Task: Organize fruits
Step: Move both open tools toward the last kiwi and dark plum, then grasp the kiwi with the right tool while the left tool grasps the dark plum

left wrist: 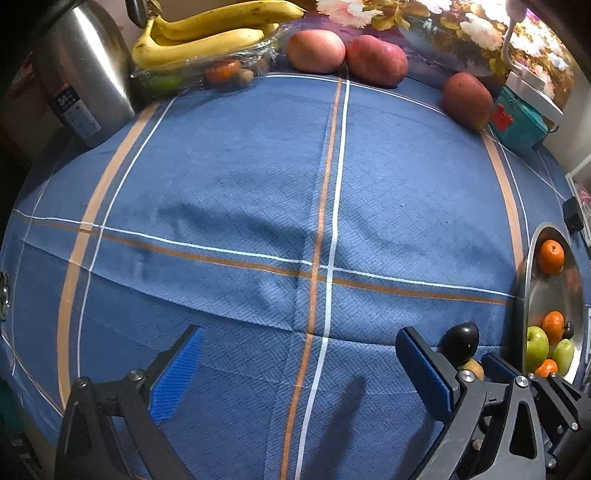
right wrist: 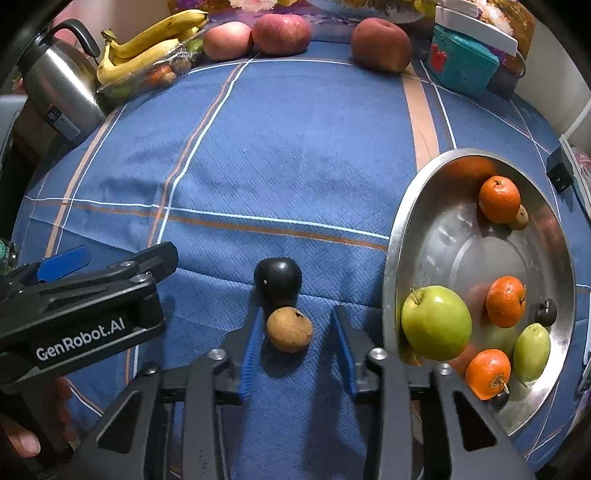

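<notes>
My right hand-held gripper (right wrist: 295,341) points down at the counter (right wrist: 295,147), which is covered in a blue plaid cloth. A small brown fruit (right wrist: 289,329) lies on the cloth between its blue pads; the left pad looks to be at the fruit's side, while a gap shows between the fruit and the right pad, so the jaws stand partly open and nothing is gripped. A dark round fruit (right wrist: 277,282) sits just beyond the brown one, touching it. Just to the right is the steel bowl (right wrist: 391,258), holding a green apple (right wrist: 436,328), a smaller green fruit (right wrist: 532,352) and several oranges (right wrist: 505,302).

My left hand-held gripper (left wrist: 295,369) hangs over bare cloth with its jaws wide apart and nothing between them.

At the far edge I see bananas (right wrist: 147,48) on a clear wrapped tray, three red apples (right wrist: 282,33), a steel kettle (right wrist: 59,85) and a teal box (right wrist: 461,62).
</notes>
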`<state>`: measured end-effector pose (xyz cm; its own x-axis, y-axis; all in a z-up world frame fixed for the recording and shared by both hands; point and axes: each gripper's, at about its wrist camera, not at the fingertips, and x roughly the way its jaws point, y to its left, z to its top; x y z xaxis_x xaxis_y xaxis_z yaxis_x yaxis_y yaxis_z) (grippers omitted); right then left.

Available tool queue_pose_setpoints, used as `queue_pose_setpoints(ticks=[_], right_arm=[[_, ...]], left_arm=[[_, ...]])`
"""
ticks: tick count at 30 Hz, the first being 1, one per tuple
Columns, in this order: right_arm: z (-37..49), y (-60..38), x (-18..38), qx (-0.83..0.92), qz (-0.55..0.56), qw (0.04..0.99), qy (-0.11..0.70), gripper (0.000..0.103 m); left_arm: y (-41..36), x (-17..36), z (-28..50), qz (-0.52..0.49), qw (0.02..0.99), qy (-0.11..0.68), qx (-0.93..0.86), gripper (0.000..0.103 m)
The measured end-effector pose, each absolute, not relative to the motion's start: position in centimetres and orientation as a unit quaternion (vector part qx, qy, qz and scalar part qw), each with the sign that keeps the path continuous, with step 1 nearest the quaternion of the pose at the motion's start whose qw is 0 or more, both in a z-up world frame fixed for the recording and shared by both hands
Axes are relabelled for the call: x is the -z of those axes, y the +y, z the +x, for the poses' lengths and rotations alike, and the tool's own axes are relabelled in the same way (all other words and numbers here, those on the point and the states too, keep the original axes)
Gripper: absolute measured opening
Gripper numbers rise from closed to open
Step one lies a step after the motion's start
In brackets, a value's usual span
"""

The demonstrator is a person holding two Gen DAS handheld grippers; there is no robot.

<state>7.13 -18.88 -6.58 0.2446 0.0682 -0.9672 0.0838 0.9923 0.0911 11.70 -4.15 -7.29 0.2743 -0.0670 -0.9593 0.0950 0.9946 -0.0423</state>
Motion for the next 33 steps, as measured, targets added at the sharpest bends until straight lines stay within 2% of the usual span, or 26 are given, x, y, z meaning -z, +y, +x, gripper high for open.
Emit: queue_pose_setpoints(ticks=[2,4,20,28,33], right_arm=[[7.1,-18.8,6.7,-0.001,0.064,0.785,0.616,0.034],[7.1,-18.6,6.8,-0.006,0.064,0.785,0.616,0.027],[6.3,-19.2,3.7,-0.017,0.084,0.808,0.582,0.027],[4.7,-24.5,2.5,0.037,0.130,0.819,0.558,0.027],[3.7,-27.4,2.2,0.070,0.158,0.819,0.548,0.027]], left_arm=[[-4.5,7.3,11.6,0.013,0.798,0.600,0.050,0.103],[-4.6,7.3,11.7,0.013,0.799,0.600,0.049,0.103],[-4.0,6.2,12.5,-0.026,0.802,0.593,0.070,0.102],[-5.7,6.8,12.0,-0.078,0.782,0.608,0.113,0.084],[-7.8,6.5,11.6,-0.071,0.783,0.601,0.141,0.077]])
